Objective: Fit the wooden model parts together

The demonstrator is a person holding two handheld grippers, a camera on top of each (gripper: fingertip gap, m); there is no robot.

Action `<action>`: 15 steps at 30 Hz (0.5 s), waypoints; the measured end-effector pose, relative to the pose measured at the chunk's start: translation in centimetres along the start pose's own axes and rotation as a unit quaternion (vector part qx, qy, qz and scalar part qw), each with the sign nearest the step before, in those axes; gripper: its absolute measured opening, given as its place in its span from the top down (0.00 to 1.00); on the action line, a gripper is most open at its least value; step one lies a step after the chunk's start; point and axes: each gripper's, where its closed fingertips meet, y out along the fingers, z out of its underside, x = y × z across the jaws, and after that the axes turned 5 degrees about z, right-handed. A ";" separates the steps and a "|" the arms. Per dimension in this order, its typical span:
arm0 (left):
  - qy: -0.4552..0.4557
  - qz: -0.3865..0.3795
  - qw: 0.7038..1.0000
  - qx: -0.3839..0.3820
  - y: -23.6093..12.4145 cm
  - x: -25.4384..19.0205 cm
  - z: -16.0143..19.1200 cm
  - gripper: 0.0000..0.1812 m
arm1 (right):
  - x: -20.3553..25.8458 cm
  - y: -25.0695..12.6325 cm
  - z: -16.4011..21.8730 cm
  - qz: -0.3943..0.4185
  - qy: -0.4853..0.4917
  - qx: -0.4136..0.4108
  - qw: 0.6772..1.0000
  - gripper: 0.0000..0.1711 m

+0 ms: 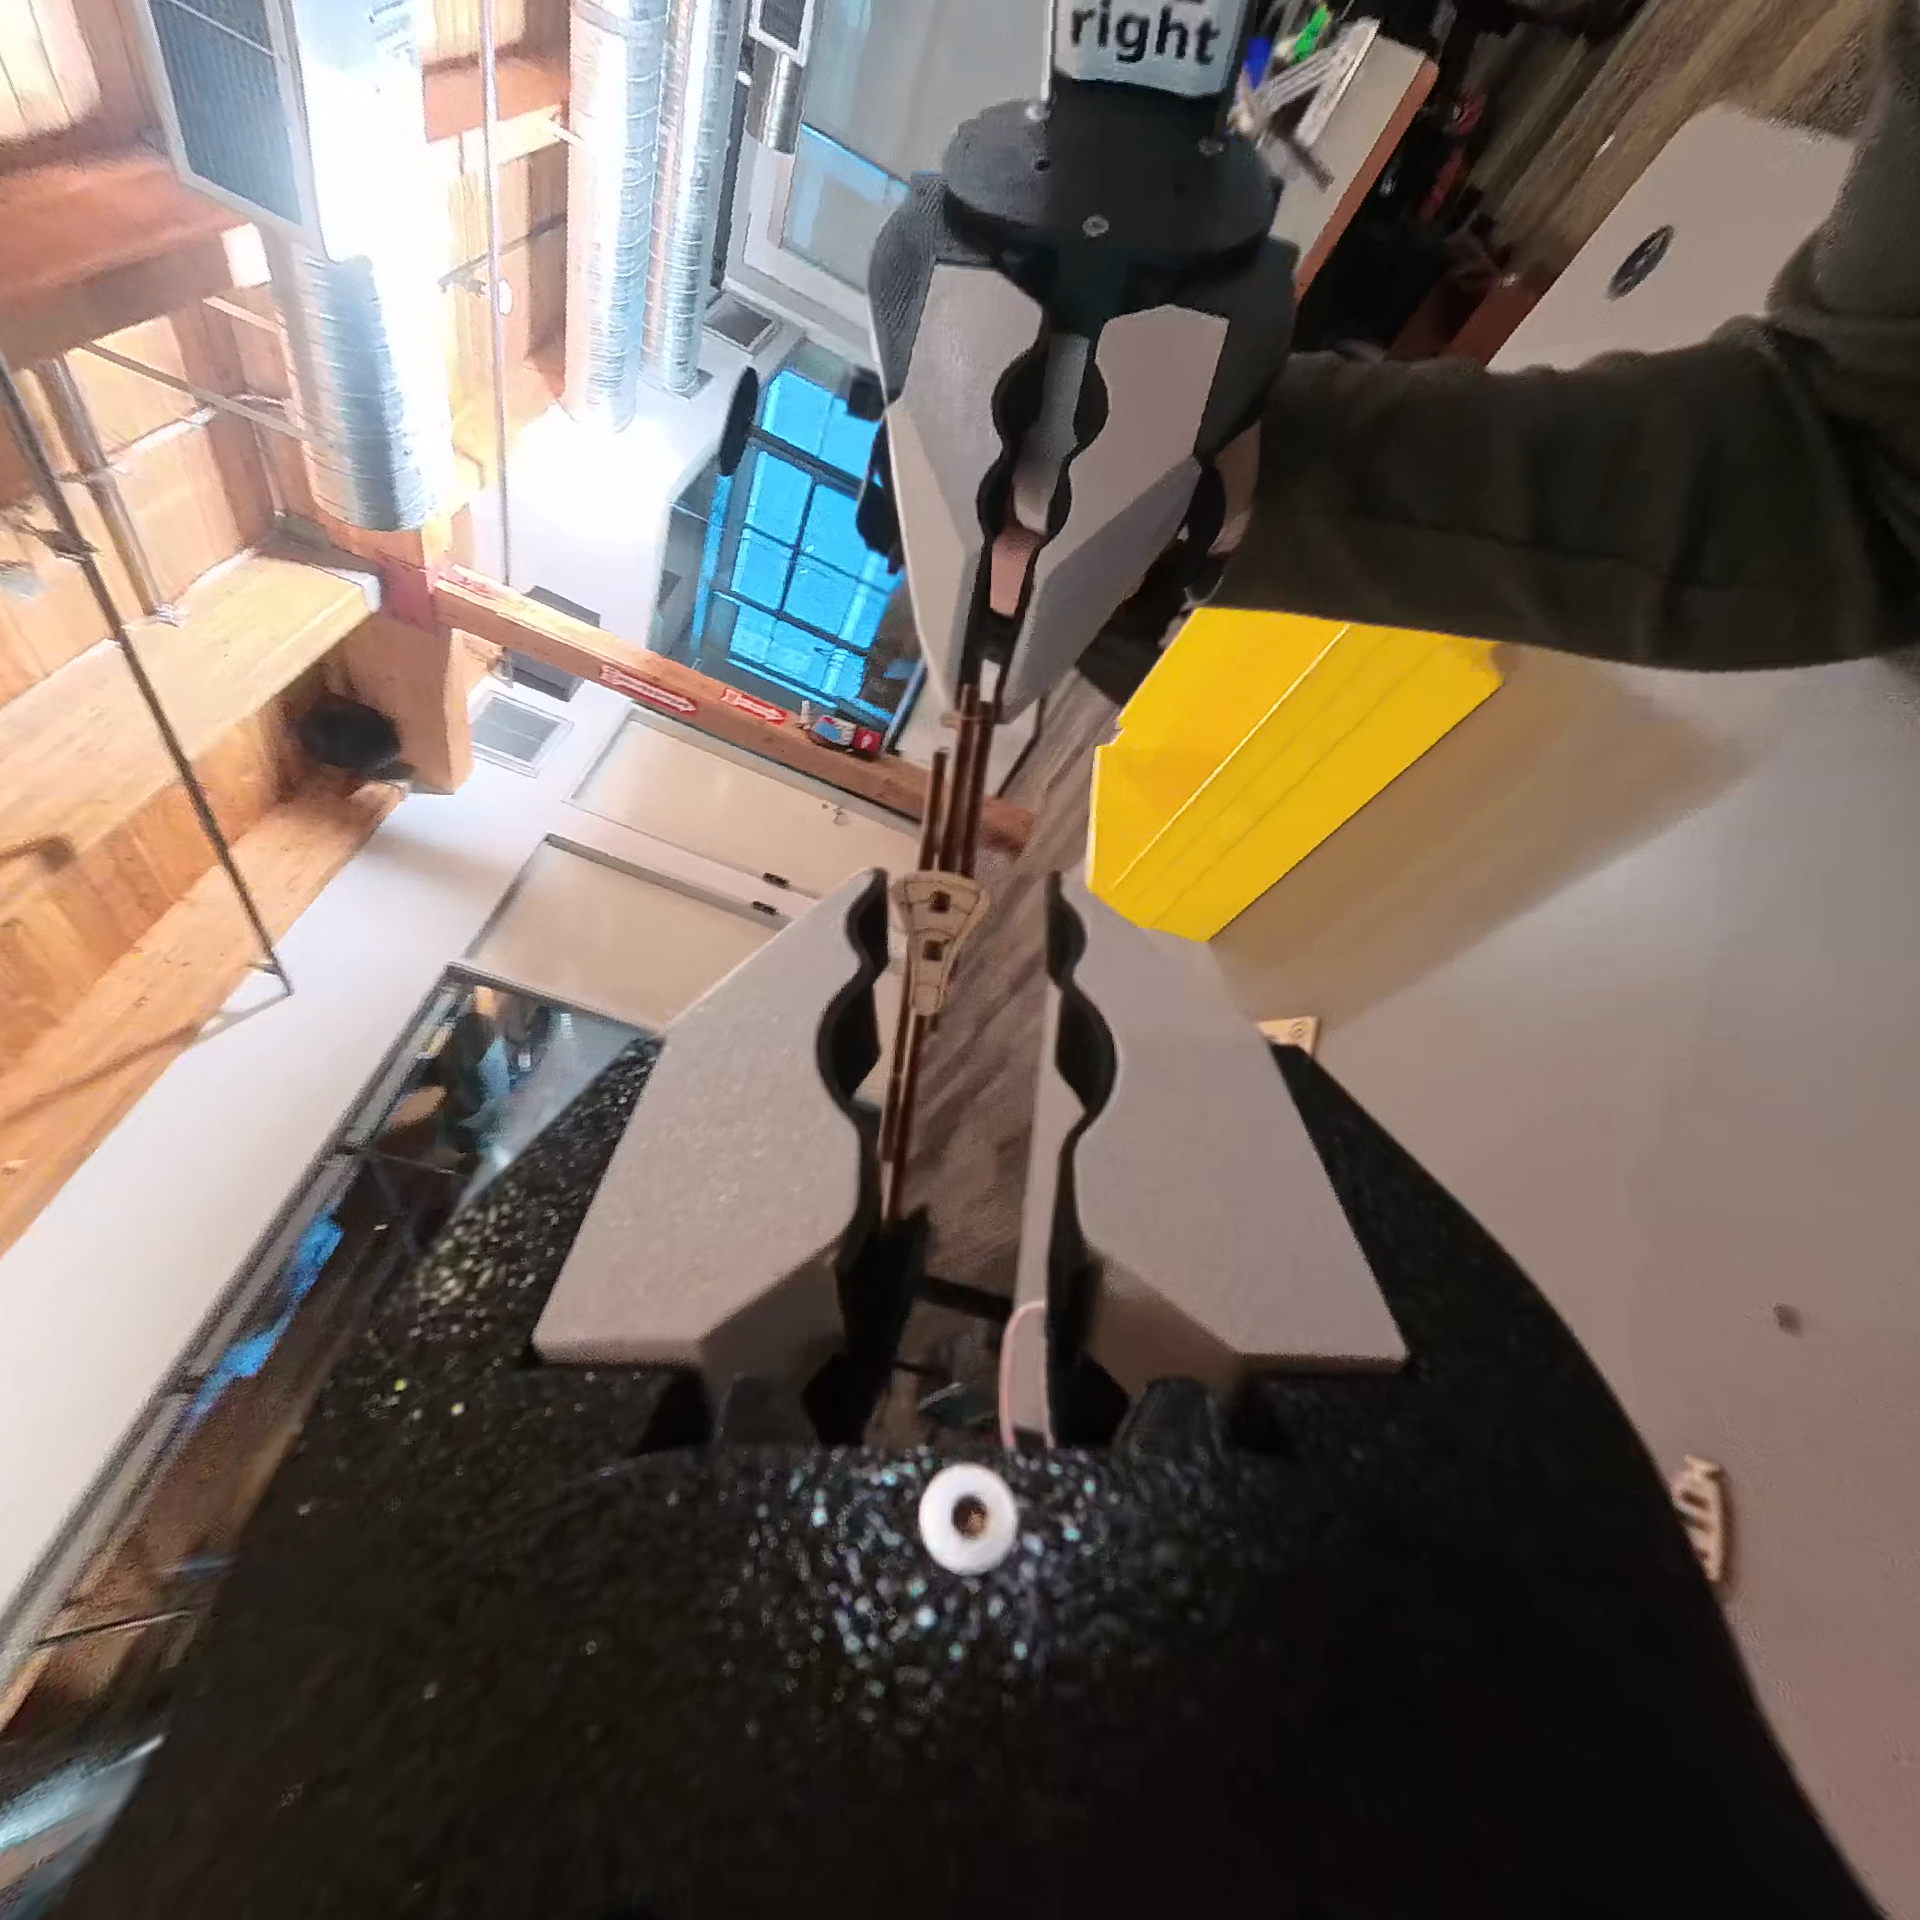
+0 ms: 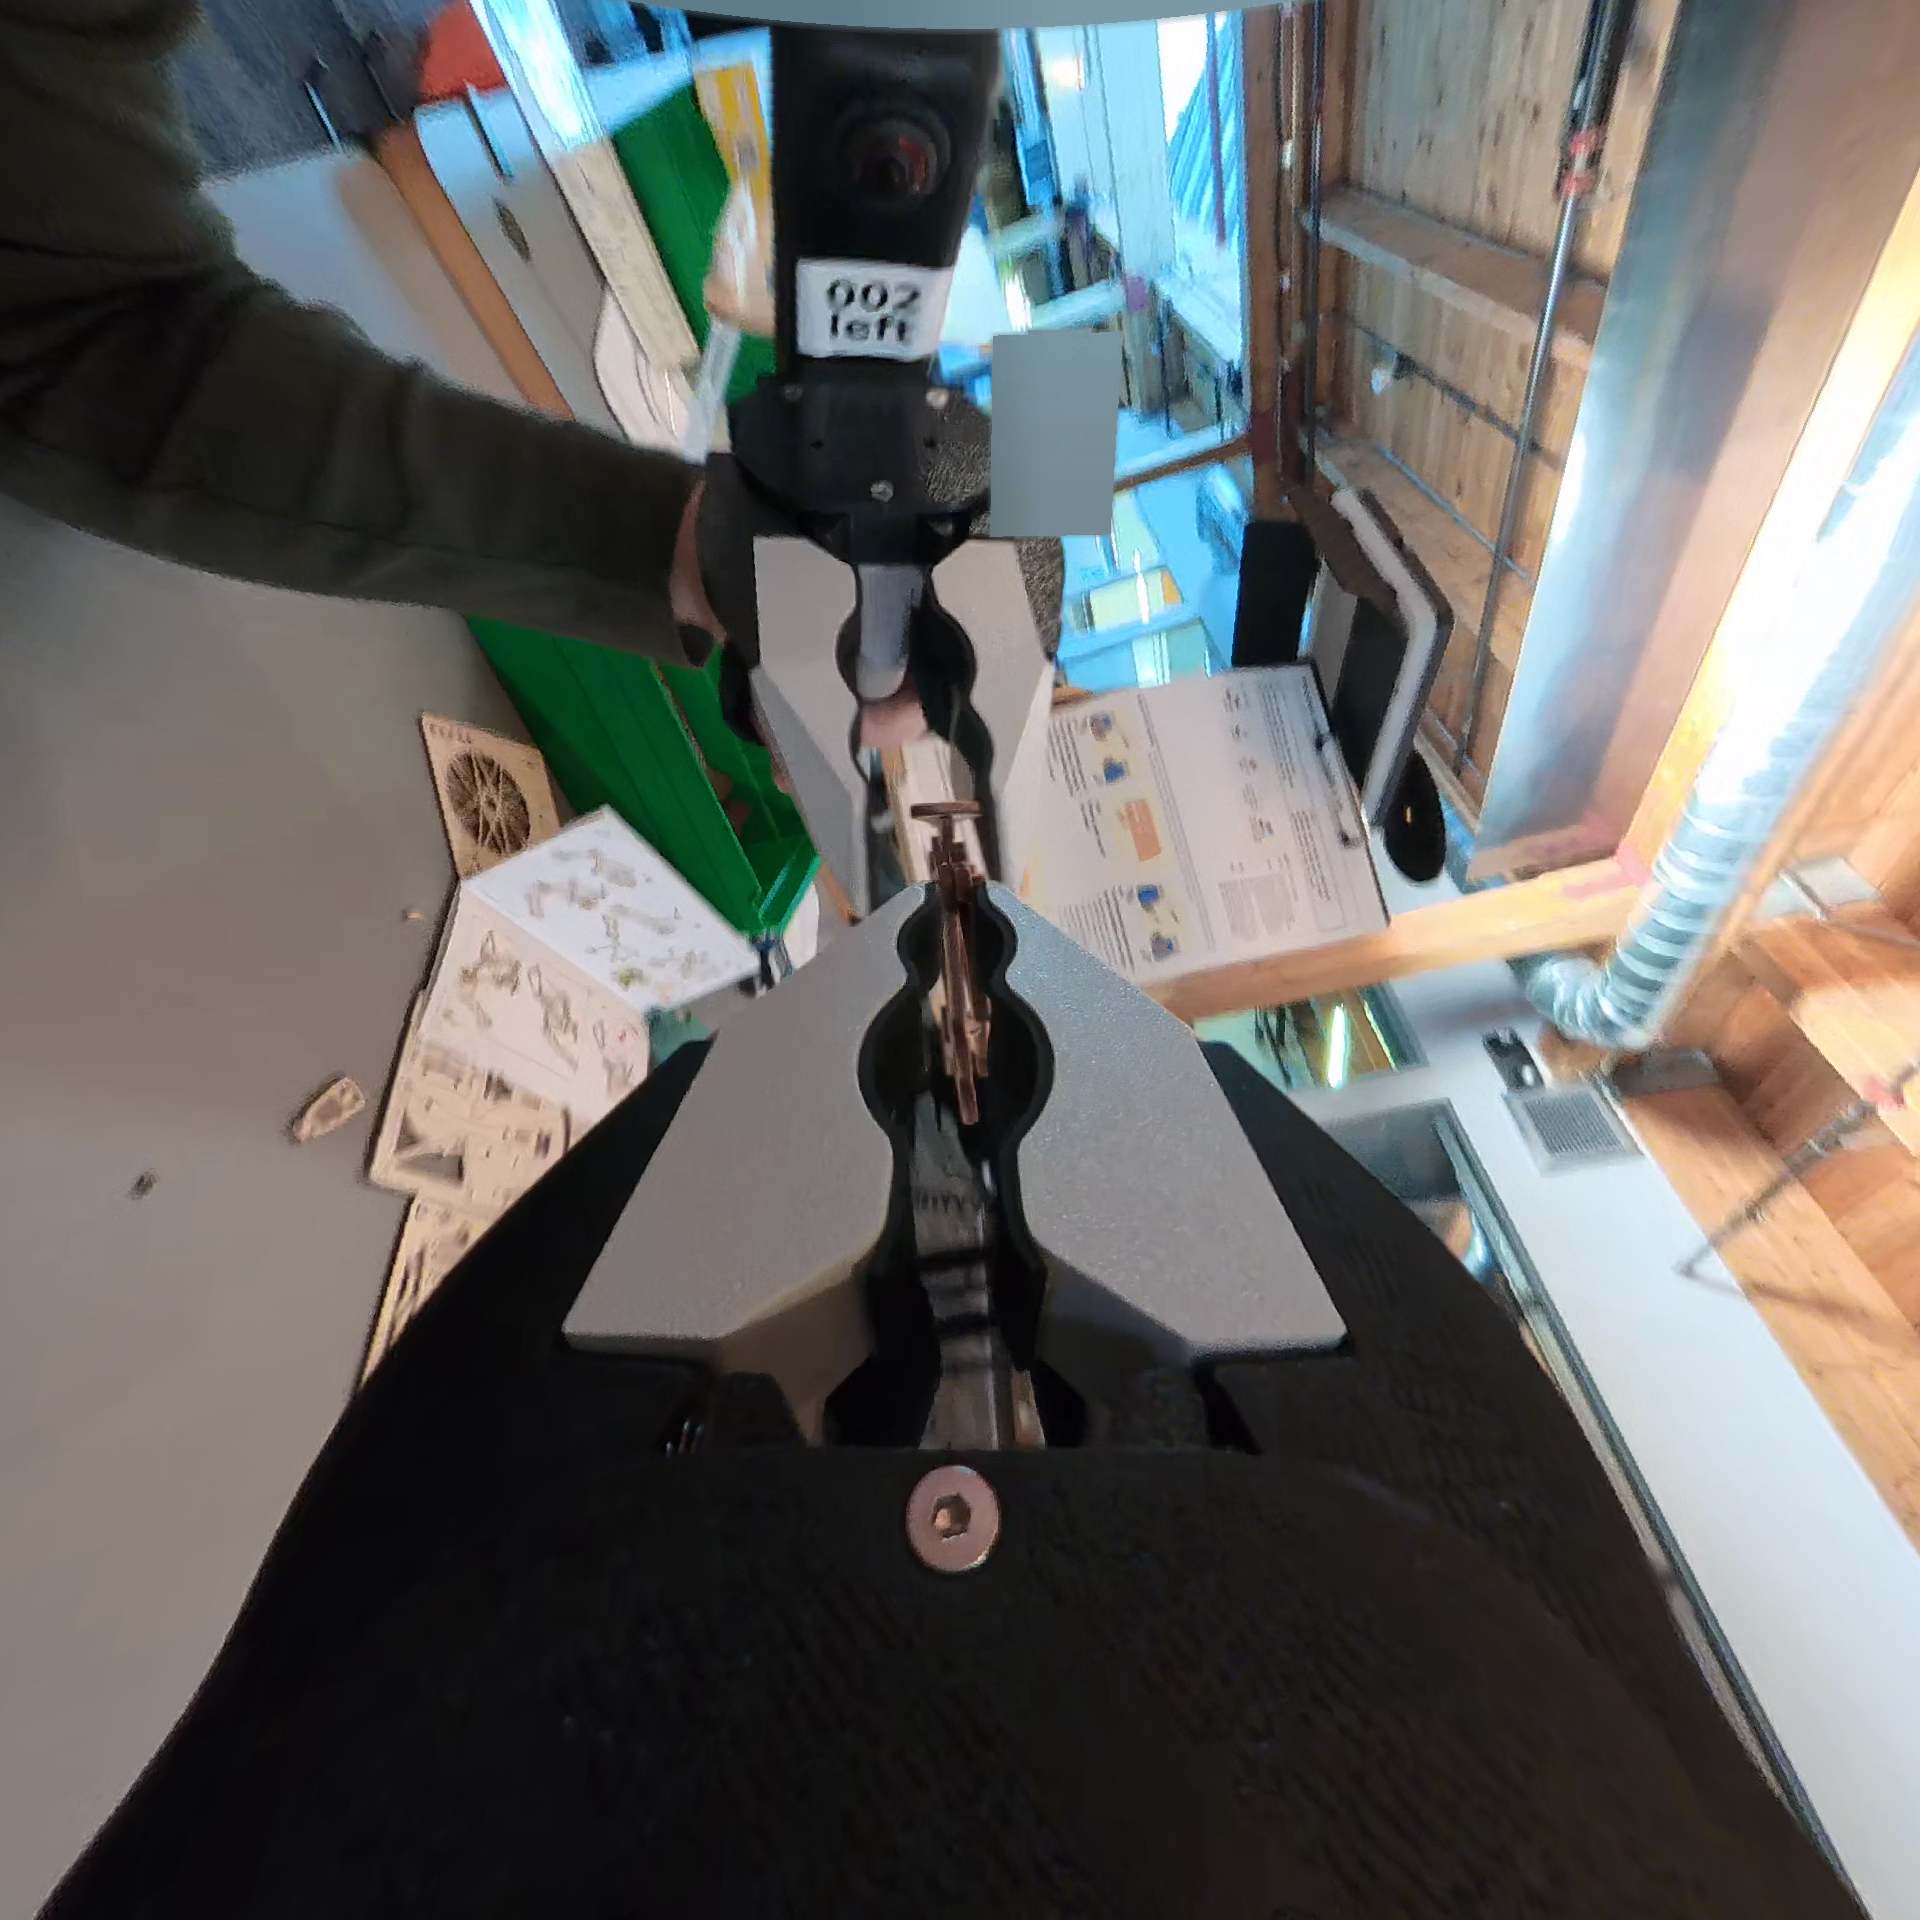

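Observation:
A thin wooden model of dark slats seen edge-on, with a pale cut-out piece on it, hangs in the air between the two grippers. My right gripper faces me in the left wrist view and is shut on the model's far end. In the right wrist view the right gripper clamps the model between its fingertips. My left gripper is open, and the model's near end reaches into the gap close to its left finger. The left gripper also shows opposite in the right wrist view.
Both views are rolled sideways. A yellow bin and a green bin stand on the grey table. Instruction sheets, a laser-cut wooden sheet and loose wooden pieces lie there. A person's sleeved arms hold the grippers.

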 end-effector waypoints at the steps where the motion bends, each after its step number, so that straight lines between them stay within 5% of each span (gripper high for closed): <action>1: -0.014 0.012 1.000 -0.002 0.5 -0.4 0.1 0.82 | 0.2 -0.4 0.4 0.001 0.002 0.015 1.000 0.99; 9: -0.083 0.078 0.993 0.010 5.0 -6.4 2.5 0.61 | 5.6 -4.5 4.1 0.007 0.025 0.144 0.989 0.98; 15: -0.078 0.025 0.996 0.021 5.3 -12.4 7.5 0.62 | 14.9 -6.3 9.1 -0.007 0.040 0.252 0.967 0.98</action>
